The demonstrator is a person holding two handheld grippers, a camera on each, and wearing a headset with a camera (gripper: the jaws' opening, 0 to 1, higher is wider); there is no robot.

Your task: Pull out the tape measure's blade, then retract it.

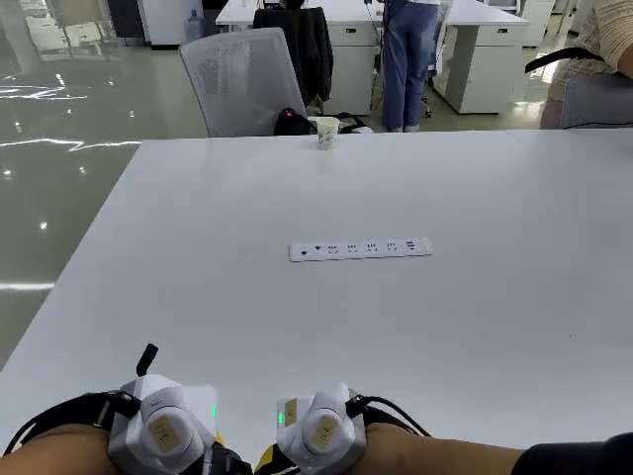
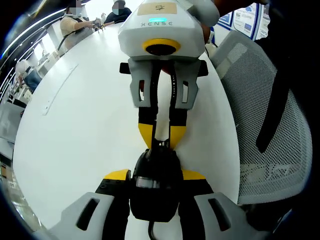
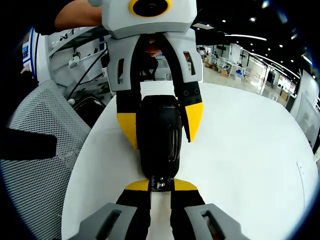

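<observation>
Tape measure (image 2: 152, 187): black case, held low over the near edge of the white counter (image 1: 396, 327), between the two grippers, which faced each other.
Left hand-held gripper (image 2: 154, 175): clamped on the case from both sides, yellow tips against its flanks.
Right hand-held gripper (image 3: 160, 187): jaws pinched together on the blade tip (image 2: 160, 145), right at the mouth of the case.
Blade: almost none of it was out; the tip sat just beside the case.
Step in hand: probably the start of the pull, with both grips set. A retraction just ended would have looked the same, so I could not tell which.
Next move, if it was the pull: the case would need holding firm while the tip was drawn straight away from it, in line with the mouth, with the pinch kept tight.
Writing: "XENSE" on the right gripper's shell (image 2: 156, 23); the tan label above it was too small to read.
Farther out: a power strip (image 1: 361, 248) lay mid-counter, a paper cup (image 1: 327, 132) stood at the far edge, and a mesh chair (image 2: 265, 125) was beside the counter.
</observation>
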